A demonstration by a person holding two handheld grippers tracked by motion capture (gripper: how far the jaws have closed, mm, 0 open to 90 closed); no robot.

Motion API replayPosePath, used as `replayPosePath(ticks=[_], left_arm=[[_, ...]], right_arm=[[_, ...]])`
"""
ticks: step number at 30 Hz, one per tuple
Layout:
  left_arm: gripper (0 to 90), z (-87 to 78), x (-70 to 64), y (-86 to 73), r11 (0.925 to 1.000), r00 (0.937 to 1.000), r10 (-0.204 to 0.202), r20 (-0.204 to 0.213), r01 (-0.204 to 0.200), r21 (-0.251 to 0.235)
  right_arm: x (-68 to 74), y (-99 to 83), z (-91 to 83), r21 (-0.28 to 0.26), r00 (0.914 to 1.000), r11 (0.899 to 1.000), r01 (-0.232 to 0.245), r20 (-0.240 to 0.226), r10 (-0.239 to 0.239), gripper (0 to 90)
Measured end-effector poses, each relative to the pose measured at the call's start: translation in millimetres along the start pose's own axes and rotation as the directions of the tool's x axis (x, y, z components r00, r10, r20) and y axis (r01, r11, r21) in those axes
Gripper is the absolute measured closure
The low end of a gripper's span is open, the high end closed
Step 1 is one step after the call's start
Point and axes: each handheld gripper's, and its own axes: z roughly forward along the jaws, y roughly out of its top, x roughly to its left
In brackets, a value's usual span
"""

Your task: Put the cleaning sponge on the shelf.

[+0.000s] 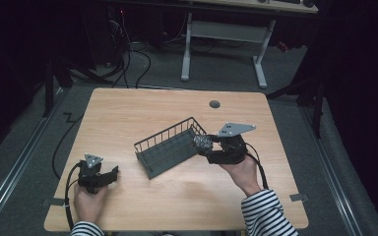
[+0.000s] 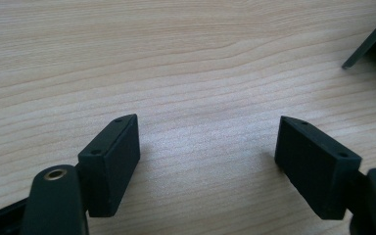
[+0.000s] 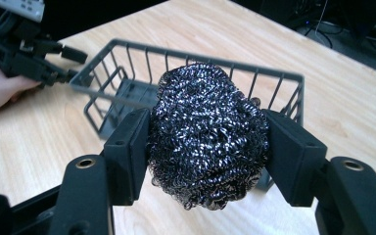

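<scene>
2 jaws of the right hand-held gripper [image 3: 208, 152] clamp a steel scourer [image 3: 209, 142]; left hand-held gripper [image 2: 208, 161] gapes empty.

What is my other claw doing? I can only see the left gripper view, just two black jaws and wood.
Observer: The right gripper is squeezing a steel wool scrubber between its jaws.
Operator: Where is it taking it?
Observer: It holds the scrubber at one end of a dark wire basket in the middle of the table.
Operator: Is anything in the basket?
Observer: Nothing that I can see inside it.
Operator: Is my claw near it?
Observer: The left gripper sits open, apart from the basket, near the table's front edge.
</scene>
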Motion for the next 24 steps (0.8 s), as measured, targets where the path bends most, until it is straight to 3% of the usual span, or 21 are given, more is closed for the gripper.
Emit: replayPosePath(ticks=[7,11,14,24], left_arm=[[25.2,0.0,0.2,0.0,1.0,1.0,-0.002,0.002,0.002,-0.001],[25.2,0.0,0.1,0.0,1.0,1.0,-0.001,0.002,0.001,-0.001],[25.2,-0.2,0.4,-0.1,1.0,1.0,-0.001,0.002,0.001,0.0],[25.1,-0.2,0.6,-0.1,1.0,1.0,-0.004,0.005,0.004,-0.001]], right_arm=[[-7.1,19.6,12.8,0.004,0.9999,1.0,0.0,0.015,0.0,39.2],[-13.3,28.4,22.2,-0.01,0.9988,0.999,-0.041,-0.028,0.041,39.1],[-12.6,35.5,34.5,0.003,0.9997,1.0,-0.023,-0.007,0.023,39.1],[-18.8,38.5,69.6,0.072,0.9983,0.996,-0.058,0.012,0.057,38.7]])
